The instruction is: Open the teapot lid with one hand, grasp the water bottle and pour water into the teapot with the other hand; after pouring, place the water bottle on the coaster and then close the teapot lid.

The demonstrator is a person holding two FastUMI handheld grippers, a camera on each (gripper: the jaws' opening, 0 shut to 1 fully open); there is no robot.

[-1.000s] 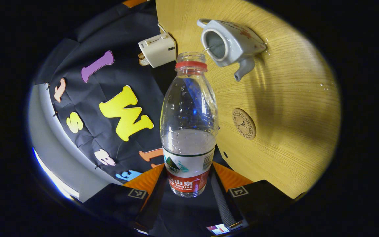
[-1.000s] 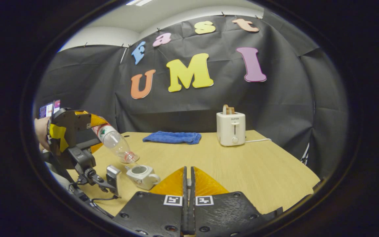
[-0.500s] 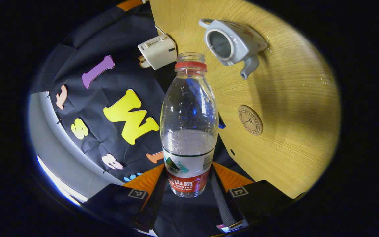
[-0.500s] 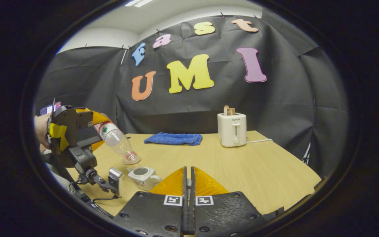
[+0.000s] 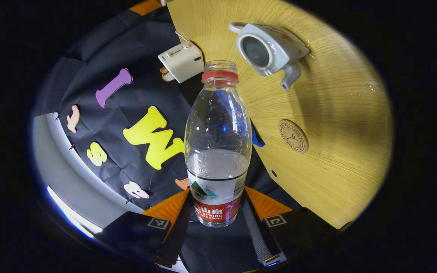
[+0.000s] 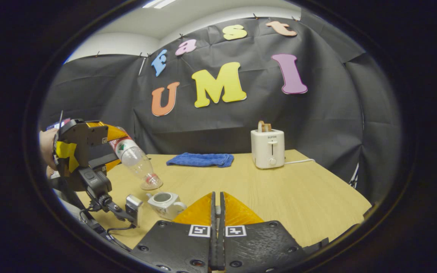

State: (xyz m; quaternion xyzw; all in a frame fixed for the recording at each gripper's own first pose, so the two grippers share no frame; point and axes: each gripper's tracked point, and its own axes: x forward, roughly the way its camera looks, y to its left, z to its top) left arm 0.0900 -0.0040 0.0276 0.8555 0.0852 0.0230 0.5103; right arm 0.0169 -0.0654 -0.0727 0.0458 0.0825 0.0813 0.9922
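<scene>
Gripped low on its label by the left gripper (image 5: 218, 223), the water bottle (image 5: 218, 148) is tilted neck-down, its mouth just beside the open teapot (image 5: 268, 49). Coaster (image 5: 293, 135) is found nearer that hand, so the bottle's long axis gets stood upright there, while the right gripper (image 6: 217, 212) is kept pinched closed; what it holds can't be made out.

Bare table (image 6: 298, 189) lies open between teapot (image 6: 164, 203) and toaster (image 6: 267, 148).

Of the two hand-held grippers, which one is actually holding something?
The left hand-held gripper: its fingers clamp the tilted water bottle above the teapot. The right hand-held gripper is shut, with nothing visible between its fingers.
</scene>
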